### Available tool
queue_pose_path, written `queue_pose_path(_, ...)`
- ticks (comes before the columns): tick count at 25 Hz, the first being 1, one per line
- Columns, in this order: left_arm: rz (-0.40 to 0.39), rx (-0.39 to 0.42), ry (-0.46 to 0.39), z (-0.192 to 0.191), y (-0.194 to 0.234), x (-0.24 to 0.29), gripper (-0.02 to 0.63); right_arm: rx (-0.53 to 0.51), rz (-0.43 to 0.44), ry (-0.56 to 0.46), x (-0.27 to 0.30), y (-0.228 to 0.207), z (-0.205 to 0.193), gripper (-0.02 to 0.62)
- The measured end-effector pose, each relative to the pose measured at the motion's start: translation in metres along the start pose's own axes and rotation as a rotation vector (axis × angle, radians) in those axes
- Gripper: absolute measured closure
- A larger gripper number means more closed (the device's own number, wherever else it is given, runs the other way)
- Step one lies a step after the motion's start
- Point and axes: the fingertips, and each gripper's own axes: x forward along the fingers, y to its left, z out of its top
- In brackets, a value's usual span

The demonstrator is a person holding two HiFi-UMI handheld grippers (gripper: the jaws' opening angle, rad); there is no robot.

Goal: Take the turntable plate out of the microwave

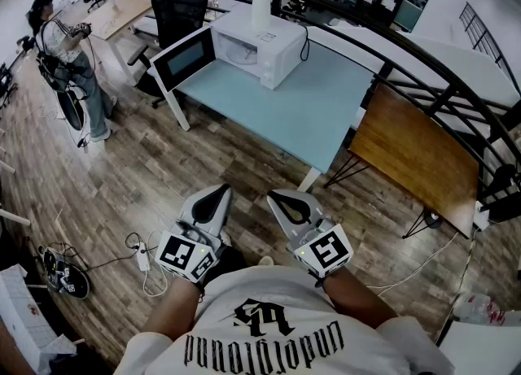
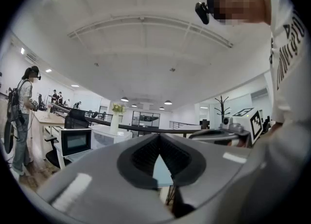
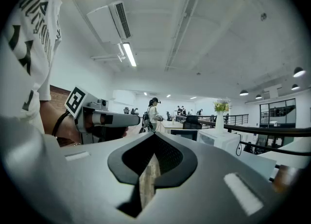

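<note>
In the head view the left gripper (image 1: 216, 193) and right gripper (image 1: 278, 198), both closed and empty, sit well apart from the open microwave (image 1: 259, 50) on the table (image 1: 301, 113), turntable plate indistinct inside; the left gripper view, then the right gripper view, shows jaws together, microwave far ahead.

A pale blue table (image 1: 313, 109) is standing on the wood-plank floor (image 1: 163, 178) — a white microwave (image 1: 269, 48) is sitting at its far end, door hanging open.
</note>
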Motion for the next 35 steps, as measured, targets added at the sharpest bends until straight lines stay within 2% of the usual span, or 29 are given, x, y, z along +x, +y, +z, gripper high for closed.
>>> queue_pose_path(9, 0.002, -0.006, 0.003, -0.001, 0.004, -0.001, 0.557, 0.006, -0.008, -0.004, 0.002, -0.004, -0.001, 0.594)
queue_pose_path(18, 0.029, -0.028, 0.003, -0.002, 0.032, -0.005, 0.557, 0.032, 0.004, -0.019, 0.029, -0.009, -0.001, 0.594)
queue_pose_path(28, 0.062, -0.068, 0.004, -0.011, 0.092, -0.003, 0.557, 0.042, 0.020, 0.005, 0.083, -0.021, -0.006, 0.594)
queue_pose_path(35, 0.052, -0.087, -0.006, -0.010, 0.162, 0.008, 0.557, 0.043, 0.021, 0.004, 0.154, -0.033, -0.004, 0.594)
